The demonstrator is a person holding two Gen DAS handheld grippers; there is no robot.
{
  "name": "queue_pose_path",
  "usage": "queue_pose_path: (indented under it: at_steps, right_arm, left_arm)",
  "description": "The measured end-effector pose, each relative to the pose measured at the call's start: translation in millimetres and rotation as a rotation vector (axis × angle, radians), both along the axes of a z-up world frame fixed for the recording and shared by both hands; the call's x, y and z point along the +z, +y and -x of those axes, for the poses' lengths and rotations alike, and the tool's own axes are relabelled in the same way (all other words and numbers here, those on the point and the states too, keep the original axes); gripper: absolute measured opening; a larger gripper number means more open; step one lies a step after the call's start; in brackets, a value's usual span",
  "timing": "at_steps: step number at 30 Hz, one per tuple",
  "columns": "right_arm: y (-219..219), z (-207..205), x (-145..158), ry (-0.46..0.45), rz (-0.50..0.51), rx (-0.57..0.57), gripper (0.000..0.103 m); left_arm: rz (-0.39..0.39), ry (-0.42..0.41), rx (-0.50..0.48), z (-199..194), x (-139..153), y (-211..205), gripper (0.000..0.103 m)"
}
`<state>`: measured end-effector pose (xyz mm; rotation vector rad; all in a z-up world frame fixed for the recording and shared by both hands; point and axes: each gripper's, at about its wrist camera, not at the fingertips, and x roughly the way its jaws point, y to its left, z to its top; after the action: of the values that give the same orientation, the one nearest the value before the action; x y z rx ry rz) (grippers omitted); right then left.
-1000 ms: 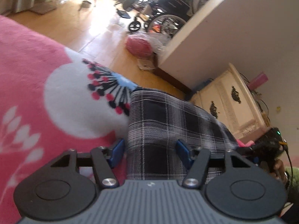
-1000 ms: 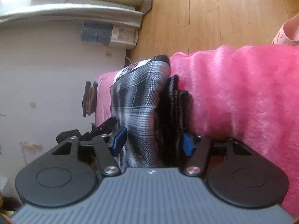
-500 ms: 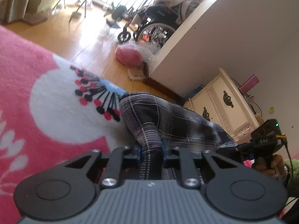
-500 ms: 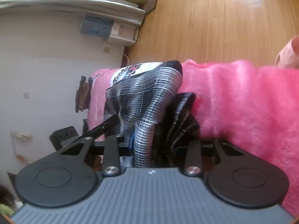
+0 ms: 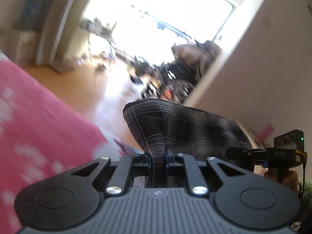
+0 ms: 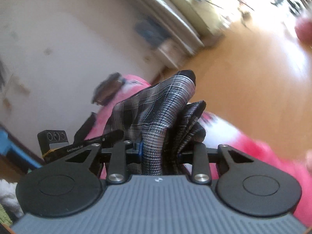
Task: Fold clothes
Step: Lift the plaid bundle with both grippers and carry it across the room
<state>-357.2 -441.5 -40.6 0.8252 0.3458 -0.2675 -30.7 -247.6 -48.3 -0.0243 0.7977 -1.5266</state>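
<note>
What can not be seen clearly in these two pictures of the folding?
- Left wrist view: the black and grey plaid cloth garment is pinched by the left gripper; its lower part is hidden behind the gripper body.
- Right wrist view: the right gripper clamps bunched plaid layers; their number is unclear.
- Both views: room behind and fluffy pink blanket are motion-blurred.

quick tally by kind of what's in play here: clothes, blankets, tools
plaid garment: 1, pinched by both tools, whose jaws have just been closing on it
pink blanket: 1
tools: 2, left tool and right tool
total: 4
</note>
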Motion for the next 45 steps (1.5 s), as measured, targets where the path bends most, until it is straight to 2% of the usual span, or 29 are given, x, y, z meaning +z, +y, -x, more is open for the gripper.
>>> queue_pose_path:
  at_steps: [2, 5, 10, 16, 19, 23, 26, 28, 32, 36, 41, 45]
  right_arm:
    - [-4.2, -25.6, 22.1, -0.031, 0.059, 0.036, 0.027]
    - [-11.9, -68.5, 63.9, -0.084, 0.123, 0.092, 0.027]
    - [-16.1, -146.0, 166.4, -0.193, 0.248, 0.174, 0.027]
    - [-4.6, -242.0, 300.8, -0.294, 0.366, 0.222, 0.027]
    - [2.9, -299.8, 362.2, -0.337, 0.408, 0.231, 0.027]
    - [12.1, -378.9, 422.5, -0.353, 0.465, 0.237, 0.027]
    - [19.5, -431.0, 454.0, -0.361, 0.534, 0.254, 0.027]
    - [18.9, -466.7, 465.9, -0.371, 0.551, 0.278, 0.027]
    - [-8.5, -544.1, 451.7, -0.367, 0.562, 0.348, 0.027]
    - [-51.9, -623.5, 406.8, -0.383, 0.526, 0.443, 0.027]
    - [-111.7, -723.0, 335.4, -0.381, 0.418, 0.547, 0.027]
    - [-142.1, -779.9, 290.0, -0.312, 0.322, 0.612, 0.027]
  left_arm:
    - [0.019, -0.029, 0.051, -15.2, 26.2, 7.9, 0.013]
    - [0.061, -0.08, 0.125, -40.1, 80.4, 19.0, 0.013]
    - [0.164, -0.16, 0.266, -82.0, 197.0, 45.1, 0.013]
    - [0.248, -0.279, 0.413, -137.2, 334.9, 81.4, 0.013]
    - [0.304, -0.298, 0.454, -171.9, 384.8, 98.1, 0.013]
    - [0.37, -0.324, 0.476, -219.9, 427.0, 114.7, 0.013]
    - [0.402, -0.346, 0.507, -261.0, 442.4, 117.5, 0.013]
    - [0.402, -0.351, 0.546, -293.3, 440.1, 105.1, 0.013]
    - [0.357, -0.348, 0.643, -354.1, 409.8, 72.8, 0.013]
    - [0.314, -0.342, 0.749, -407.6, 358.6, 36.1, 0.013]
    - [0.221, -0.263, 0.883, -455.3, 300.8, -2.2, 0.013]
    - [0.143, -0.223, 0.934, -483.3, 266.7, -21.5, 0.013]
